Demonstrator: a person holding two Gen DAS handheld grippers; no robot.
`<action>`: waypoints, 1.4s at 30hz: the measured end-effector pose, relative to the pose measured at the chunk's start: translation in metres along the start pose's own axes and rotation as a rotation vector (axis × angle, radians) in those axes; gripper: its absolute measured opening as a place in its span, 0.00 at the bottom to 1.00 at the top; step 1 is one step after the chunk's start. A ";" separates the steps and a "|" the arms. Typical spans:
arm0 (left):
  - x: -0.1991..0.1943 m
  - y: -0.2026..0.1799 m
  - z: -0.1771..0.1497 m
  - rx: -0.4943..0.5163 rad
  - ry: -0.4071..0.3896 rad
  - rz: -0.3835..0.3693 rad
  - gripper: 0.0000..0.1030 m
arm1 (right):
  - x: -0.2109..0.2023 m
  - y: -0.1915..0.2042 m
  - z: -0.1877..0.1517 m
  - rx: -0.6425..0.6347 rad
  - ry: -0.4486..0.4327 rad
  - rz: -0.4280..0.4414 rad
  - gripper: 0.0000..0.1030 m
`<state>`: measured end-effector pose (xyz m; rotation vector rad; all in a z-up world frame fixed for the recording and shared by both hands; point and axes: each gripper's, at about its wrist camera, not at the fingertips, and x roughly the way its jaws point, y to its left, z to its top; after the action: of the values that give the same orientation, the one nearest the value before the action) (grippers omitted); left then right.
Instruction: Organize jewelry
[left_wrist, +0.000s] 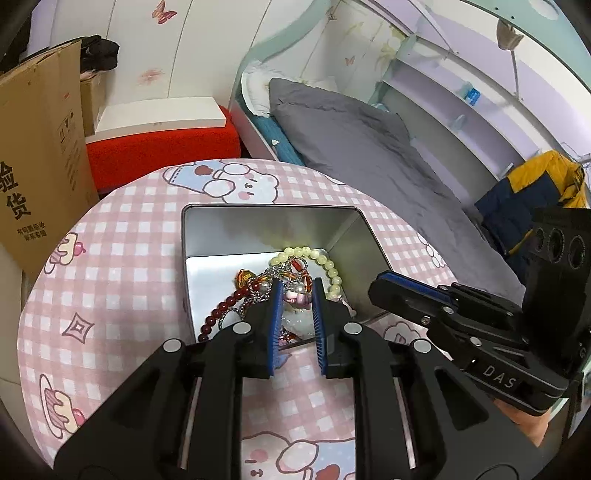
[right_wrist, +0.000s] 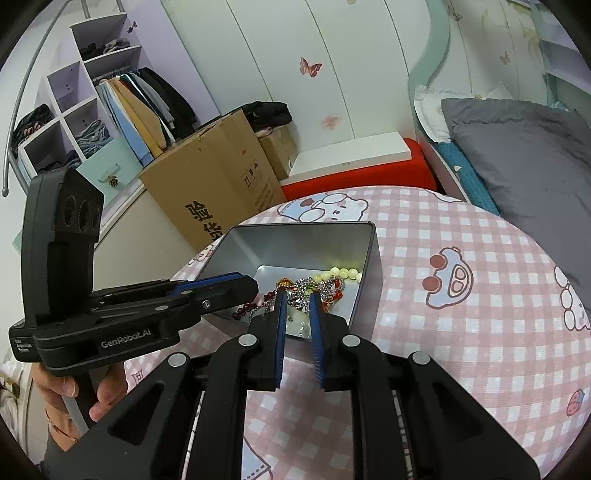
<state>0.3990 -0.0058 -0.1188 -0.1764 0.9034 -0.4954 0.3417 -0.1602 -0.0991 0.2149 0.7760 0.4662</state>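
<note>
A silver metal tin (left_wrist: 347, 236) (right_wrist: 258, 243) stands on a round table with a pink checked cloth (left_wrist: 122, 266) (right_wrist: 461, 332). Inside lies a tangle of jewelry: a pale yellow bead bracelet (left_wrist: 325, 262) (right_wrist: 343, 273), a dark red bead string (left_wrist: 218, 314) (right_wrist: 251, 306), a silver chain (left_wrist: 258, 288) (right_wrist: 303, 291) and amber pieces (left_wrist: 245, 275). My left gripper (left_wrist: 298, 291) is open, fingertips over the tin's near side, holding nothing. My right gripper (right_wrist: 296, 297) is open over the near rim, also empty. Each gripper shows in the other's view (left_wrist: 461, 314) (right_wrist: 147, 306).
A cardboard box (right_wrist: 214, 181) and a red stool with a white board (left_wrist: 162, 147) stand behind the table. A bed with a grey quilt (left_wrist: 369, 147) lies to the right. An open wardrobe (right_wrist: 110, 99) stands at the far left.
</note>
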 end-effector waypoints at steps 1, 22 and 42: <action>-0.001 0.000 0.000 0.000 -0.001 0.003 0.38 | -0.002 0.001 0.000 -0.001 -0.003 0.003 0.12; -0.149 -0.060 -0.070 0.131 -0.326 0.284 0.71 | -0.126 0.078 -0.055 -0.180 -0.244 -0.143 0.48; -0.276 -0.135 -0.186 0.164 -0.606 0.415 0.90 | -0.233 0.160 -0.144 -0.261 -0.462 -0.231 0.77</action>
<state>0.0647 0.0201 0.0098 0.0166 0.2871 -0.1085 0.0427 -0.1294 0.0018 -0.0148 0.2778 0.2783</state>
